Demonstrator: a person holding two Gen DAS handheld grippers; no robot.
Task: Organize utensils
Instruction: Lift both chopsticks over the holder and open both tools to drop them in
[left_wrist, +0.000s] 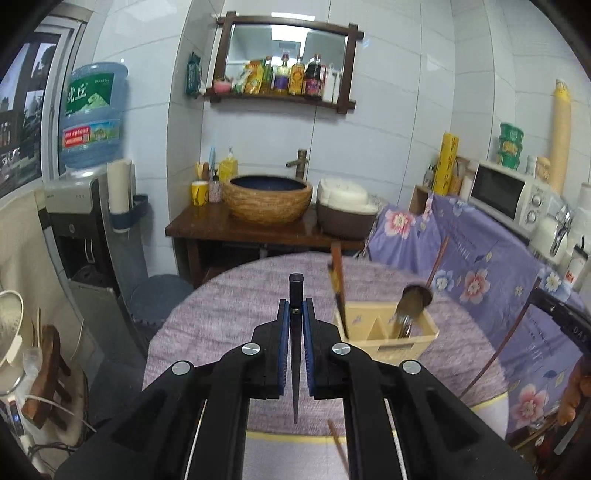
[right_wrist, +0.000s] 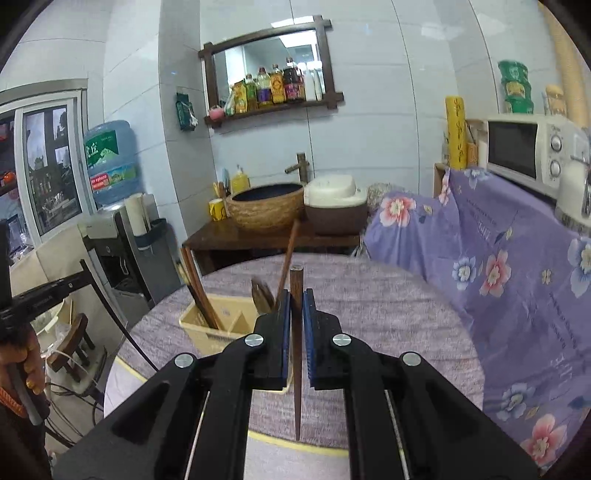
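My left gripper (left_wrist: 296, 310) is shut on a dark chopstick (left_wrist: 296, 291), held above the round purple-clothed table (left_wrist: 221, 317). My right gripper (right_wrist: 295, 301) is shut on a brown chopstick (right_wrist: 296, 284). A cream divided utensil holder (left_wrist: 384, 332) stands right of the left gripper; it also shows in the right wrist view (right_wrist: 218, 325), left of the right gripper. It holds brown chopsticks (left_wrist: 338, 288) in one compartment and a ladle (left_wrist: 417, 295) with other metal utensils in another. A loose chopstick (left_wrist: 338, 443) lies on the table under the left gripper.
Behind the table stand a wooden stand with a woven basin (left_wrist: 267, 197) and a rice cooker (left_wrist: 345, 210). A floral-covered counter (left_wrist: 480, 266) with a microwave (left_wrist: 506, 192) runs along the right. A water dispenser (left_wrist: 81, 206) is at the left.
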